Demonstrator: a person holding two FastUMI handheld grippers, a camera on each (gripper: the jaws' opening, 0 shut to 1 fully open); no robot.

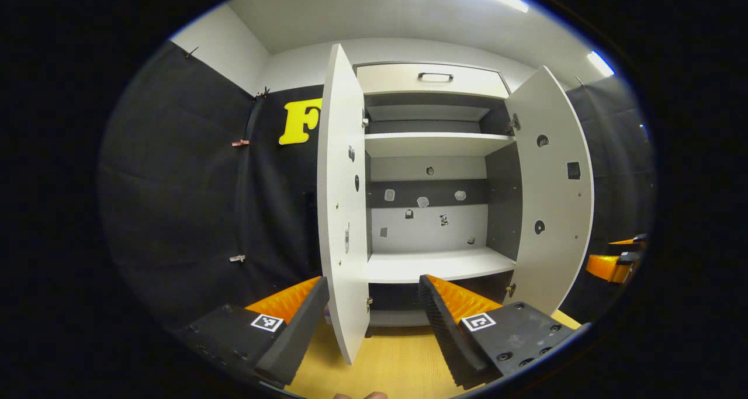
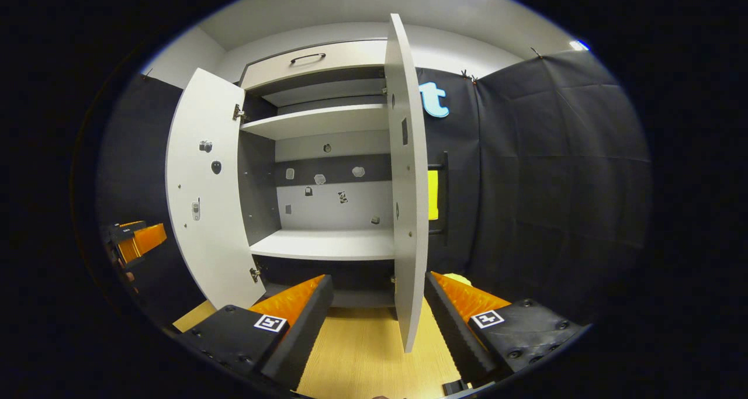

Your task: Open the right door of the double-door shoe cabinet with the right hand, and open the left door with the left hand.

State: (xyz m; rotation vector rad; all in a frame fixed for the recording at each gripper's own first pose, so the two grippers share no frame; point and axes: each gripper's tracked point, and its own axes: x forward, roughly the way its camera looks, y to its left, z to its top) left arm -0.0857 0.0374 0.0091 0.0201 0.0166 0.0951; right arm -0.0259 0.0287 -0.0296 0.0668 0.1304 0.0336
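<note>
In the left gripper view, the left gripper (image 1: pixel 371 323) stands spread wide with the left door (image 1: pixel 342 212) edge-on between its fingers, none touching; the right door (image 1: pixel 552 194) is swung out too. In the right gripper view, the right gripper (image 2: pixel 377 323) straddles the right door's edge, likewise agape and gripping nothing. With the shoe cabinet (image 2: pixel 327 244) open, I judge both steps finished: backing off remains.

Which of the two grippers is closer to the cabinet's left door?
The left gripper: the left door stands edge-on between its open fingers. The right gripper sits across at the right door.
</note>
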